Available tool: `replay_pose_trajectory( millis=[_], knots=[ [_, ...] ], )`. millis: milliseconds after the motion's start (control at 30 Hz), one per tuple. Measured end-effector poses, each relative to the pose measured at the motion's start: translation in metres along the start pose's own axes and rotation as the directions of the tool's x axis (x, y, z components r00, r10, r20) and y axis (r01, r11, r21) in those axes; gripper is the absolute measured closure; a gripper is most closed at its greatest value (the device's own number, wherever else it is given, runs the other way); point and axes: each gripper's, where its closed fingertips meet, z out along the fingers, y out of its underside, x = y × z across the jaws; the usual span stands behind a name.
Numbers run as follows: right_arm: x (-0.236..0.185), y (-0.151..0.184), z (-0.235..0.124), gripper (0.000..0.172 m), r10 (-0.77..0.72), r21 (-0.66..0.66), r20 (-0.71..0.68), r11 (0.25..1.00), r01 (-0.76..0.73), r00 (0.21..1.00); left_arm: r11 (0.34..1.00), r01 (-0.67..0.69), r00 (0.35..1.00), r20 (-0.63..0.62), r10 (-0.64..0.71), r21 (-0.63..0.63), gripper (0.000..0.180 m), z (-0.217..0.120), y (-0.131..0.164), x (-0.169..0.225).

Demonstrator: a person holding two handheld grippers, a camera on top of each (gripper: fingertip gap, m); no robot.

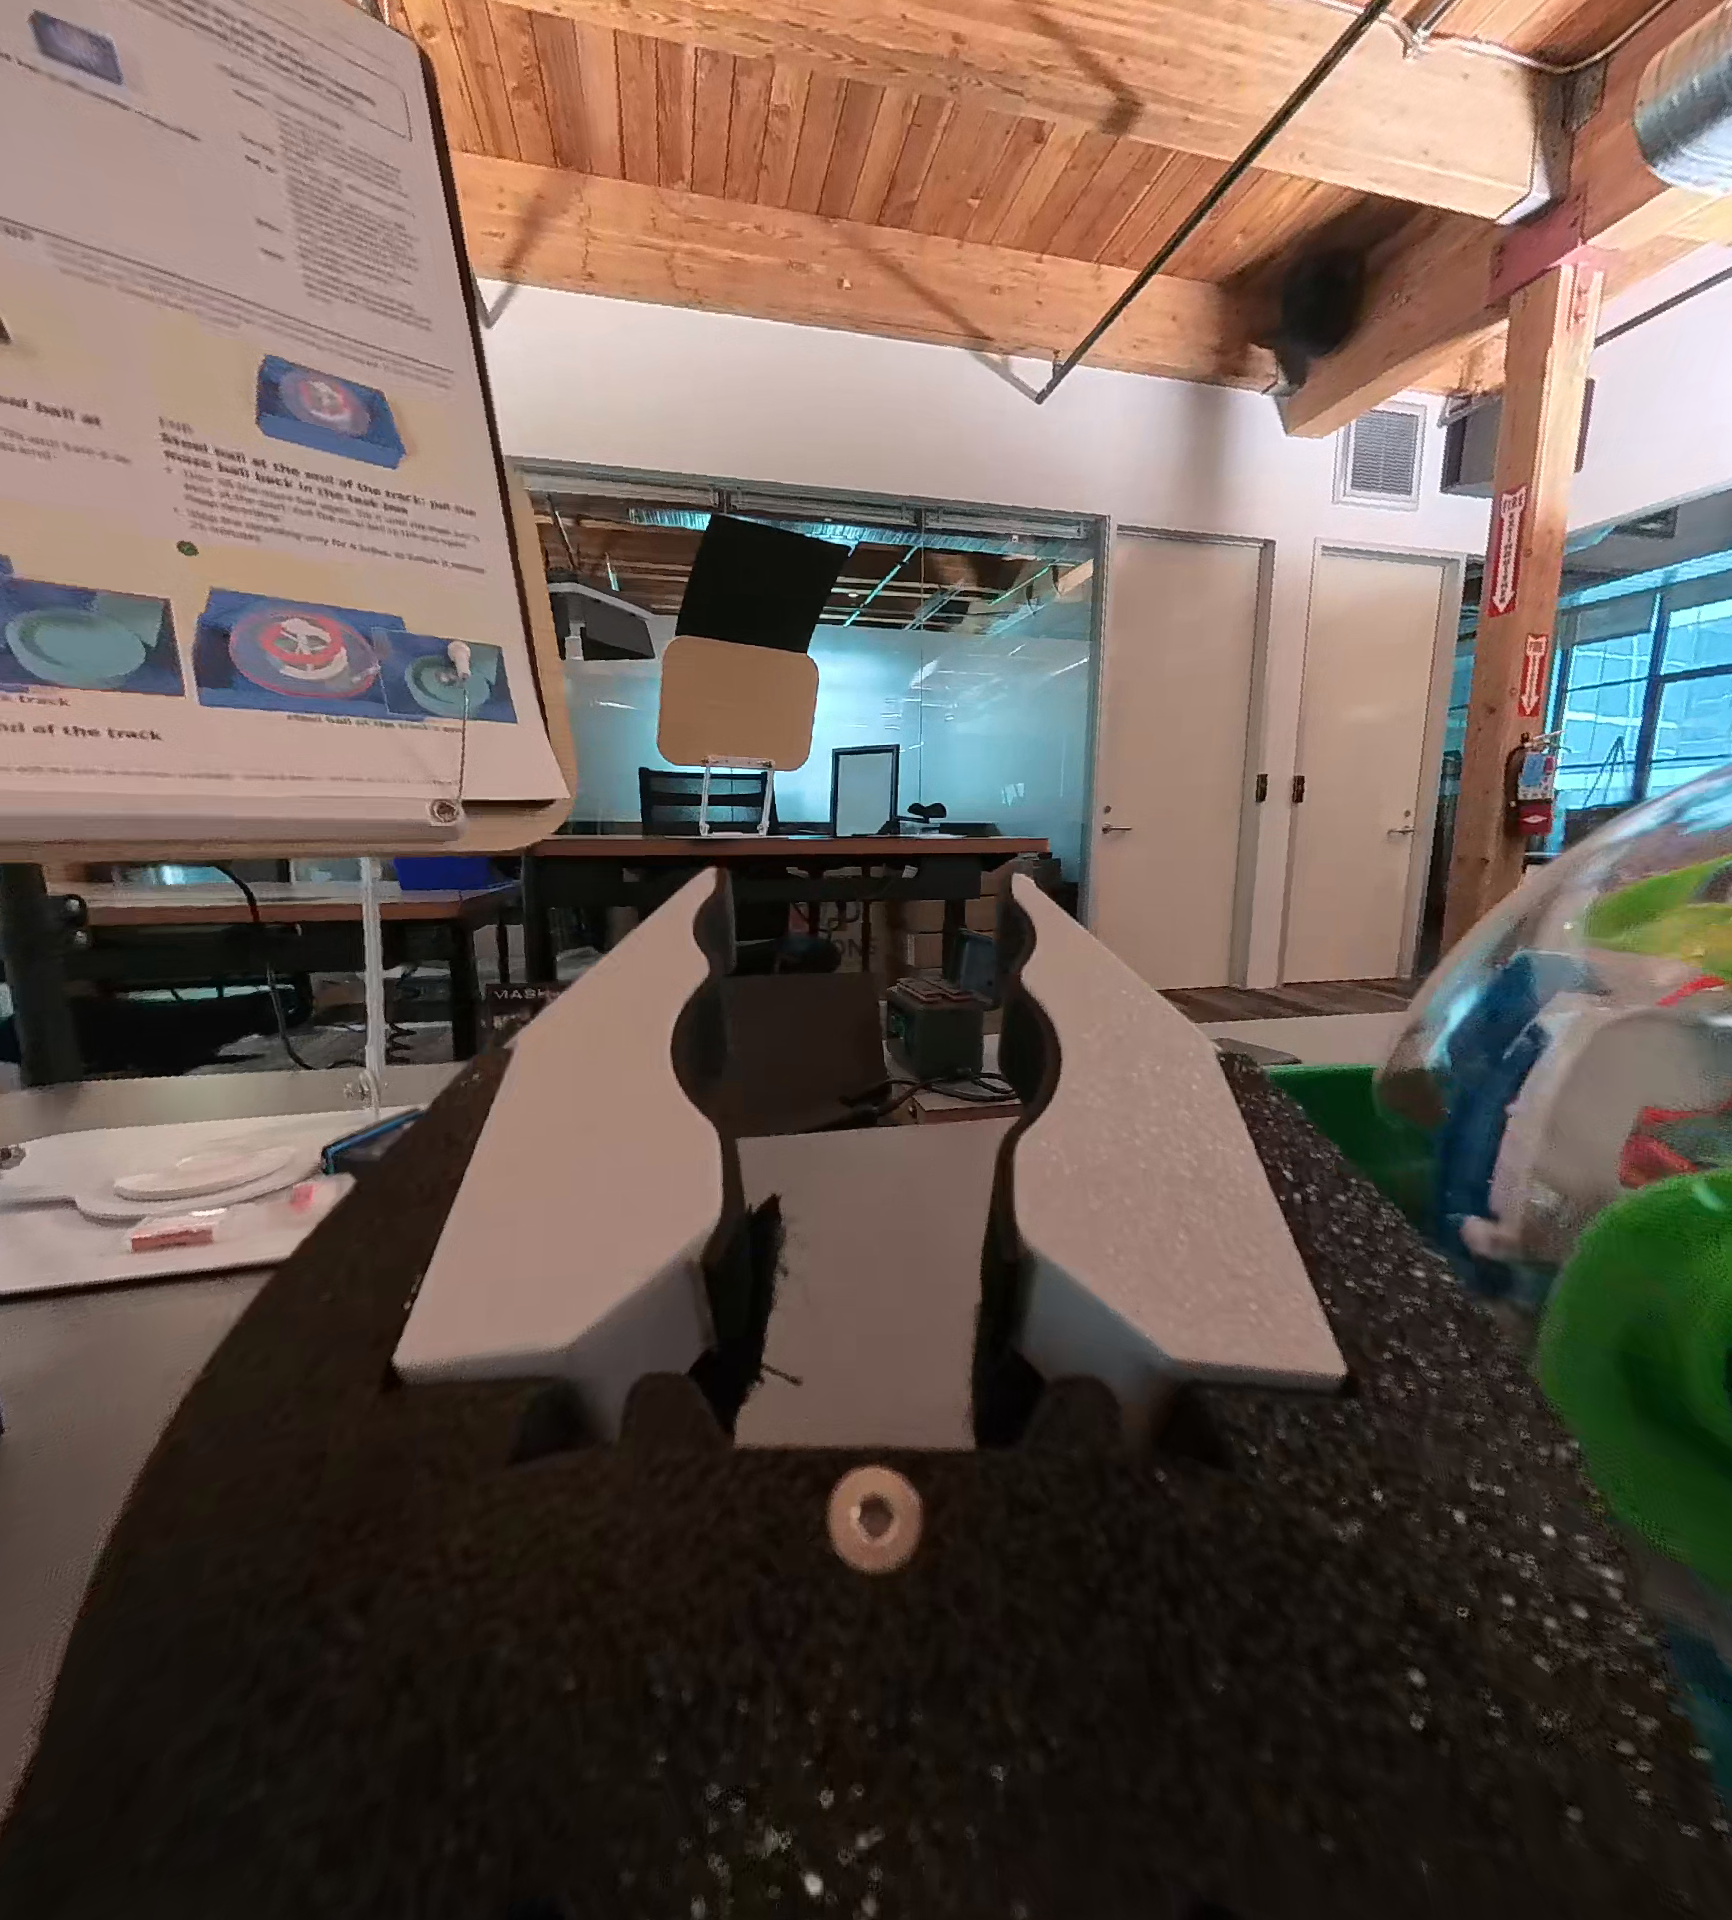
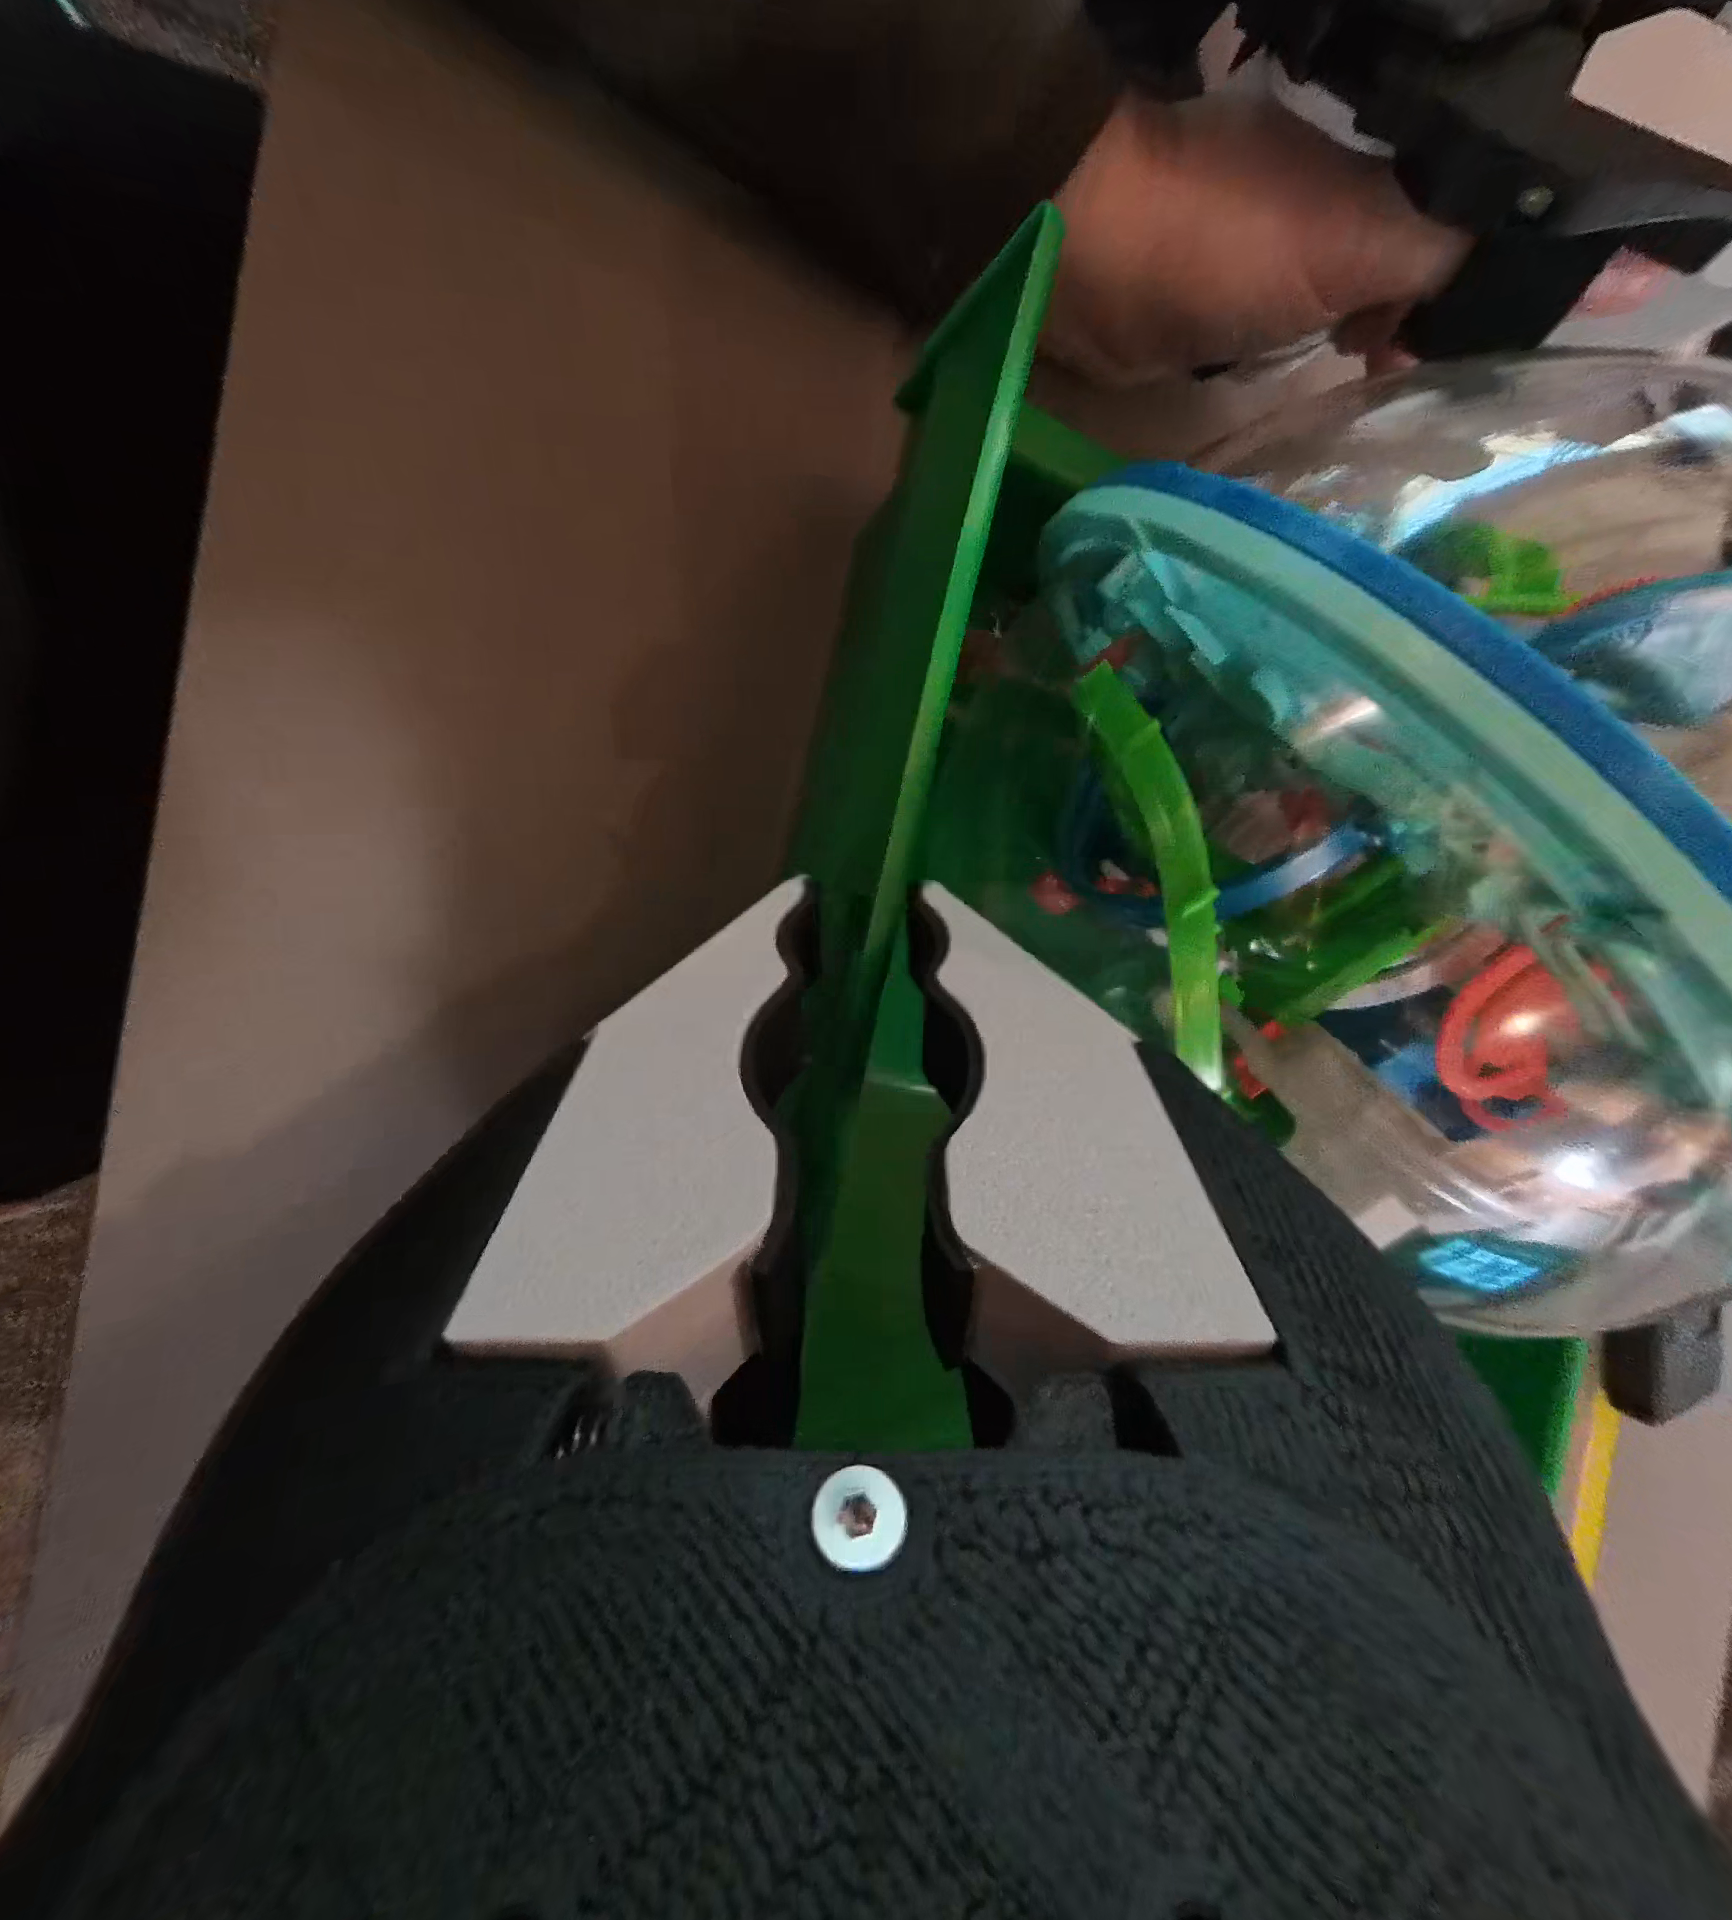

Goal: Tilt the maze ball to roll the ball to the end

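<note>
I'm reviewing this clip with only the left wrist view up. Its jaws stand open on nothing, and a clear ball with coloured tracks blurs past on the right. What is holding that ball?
Observer: The right gripper has a flat green handle between its fingers, joined to the green frame beside the maze ball.
Operator: Is the left gripper touching the ball at all?
Observer: The right wrist view shows a hand on the left gripper's black body above the ball; contact cannot be told.
Operator: Any sign of the small steel ball?
Observer: No; the tracks inside are motion-blurred, so it cannot be picked out.
</note>
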Motion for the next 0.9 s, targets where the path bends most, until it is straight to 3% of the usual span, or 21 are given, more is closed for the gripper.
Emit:
replay_pose_trajectory(
  millis=[33, 100, 233, 367, 467, 567, 667, 733, 833, 900],
  knots=[
    [-0.002, -0.004, -0.001, 0.14, 0.027, 0.017, 0.002, 0.999, -0.027, 1.0, 1.0, 0.017, 1.0, -0.006, -0.017, -0.005, 0.134, -0.001, 0.0, 0.002],
    [-0.003, -0.012, -0.01, 0.12, 0.076, 0.065, 0.01, 0.995, -0.076, 0.997, 1.0, 0.007, 1.0, -0.03, -0.008, -0.005, 0.134, -0.003, -0.001, 0.009],
    [0.026, -0.017, -0.047, 0.12, 0.136, 0.231, -0.096, 0.967, -0.111, 0.986, 1.0, -0.01, 0.998, -0.063, 0.01, -0.002, 0.134, -0.003, -0.002, 0.017],
    [0.085, 0.008, -0.078, 0.118, 0.269, 0.383, -0.31, 0.913, -0.14, 0.912, 1.0, 0.011, 0.998, -0.067, -0.012, -0.02, 0.134, -0.001, 0.002, 0.015],
    [0.11, 0.023, -0.091, 0.117, 0.366, 0.524, -0.39, 0.843, -0.123, 0.845, 0.999, 0.022, 0.997, -0.072, -0.024, -0.024, 0.134, -0.001, 0.0, 0.017],
    [0.126, 0.037, -0.113, 0.12, 0.495, 0.696, -0.436, 0.715, -0.067, 0.751, 0.998, 0.007, 0.992, -0.125, -0.015, -0.063, 0.136, -0.006, -0.016, 0.027],
    [0.12, 0.044, -0.141, 0.119, 0.571, 0.804, -0.388, 0.593, -0.037, 0.723, 0.978, 0.03, 0.929, -0.355, -0.103, -0.205, 0.122, -0.022, -0.027, 0.055],
    [0.121, 0.052, -0.144, 0.118, 0.592, 0.807, -0.385, 0.588, -0.052, 0.708, 0.945, 0.069, 0.87, -0.444, -0.214, -0.32, 0.11, -0.035, -0.028, 0.064],
    [0.119, 0.053, -0.14, 0.111, 0.593, 0.797, -0.35, 0.596, -0.102, 0.725, 0.844, 0.126, 0.737, -0.521, -0.431, -0.521, 0.084, -0.053, -0.028, 0.08],
    [0.113, 0.05, -0.128, 0.105, 0.572, 0.77, -0.303, 0.618, -0.158, 0.762, 0.781, 0.081, 0.683, -0.536, -0.496, -0.619, 0.071, -0.062, -0.022, 0.091]
  ],
)
